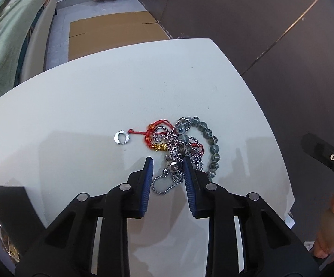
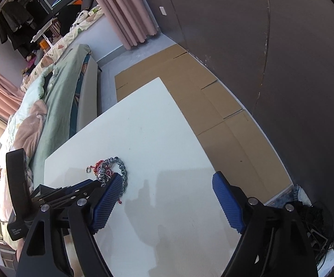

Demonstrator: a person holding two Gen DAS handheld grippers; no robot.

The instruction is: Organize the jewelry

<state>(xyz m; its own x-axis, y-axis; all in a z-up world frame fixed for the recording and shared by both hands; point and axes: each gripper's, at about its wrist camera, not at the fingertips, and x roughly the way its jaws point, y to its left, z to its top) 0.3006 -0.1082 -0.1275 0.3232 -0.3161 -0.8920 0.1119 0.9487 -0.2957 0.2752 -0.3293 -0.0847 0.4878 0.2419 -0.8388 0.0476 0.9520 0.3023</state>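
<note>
Tangled heap of jewelry [image 1: 180, 147] near the middle of the white counter [image 1: 97, 106]: silver rope chain [image 1: 164, 184], grey-green bead bracelet [image 1: 209, 143], red cord bracelet [image 1: 153, 133] with gold beads [image 1: 159, 147], all knotted together. Small silver ring [image 1: 121, 137] apart, just beside the red cord's loose end.

Left tongs [image 1: 168, 165] partly open, straddling the near end of the chain and its metal charms, blue pads on either side, nothing clamped yet as far as can be seen. Right tongs [image 2: 167, 184] wide open, empty, hovering over bare counter to the right of the heap.

Step in hand, by the look of it: taking hold of the chain to pull it free of the tangle.

To do it well:
- Lower until the pad tips meet the counter, then close on the chain alone, not on the red cord lying across it.
- Grip at the charm cluster, thicker than the loose loop.
- Lift slowly, watching for beads dragging along.
- Bring the right tongs onto the bead bracelet as an anchor before pulling.
- Keep clear of the ring; easily flicked away.
</note>
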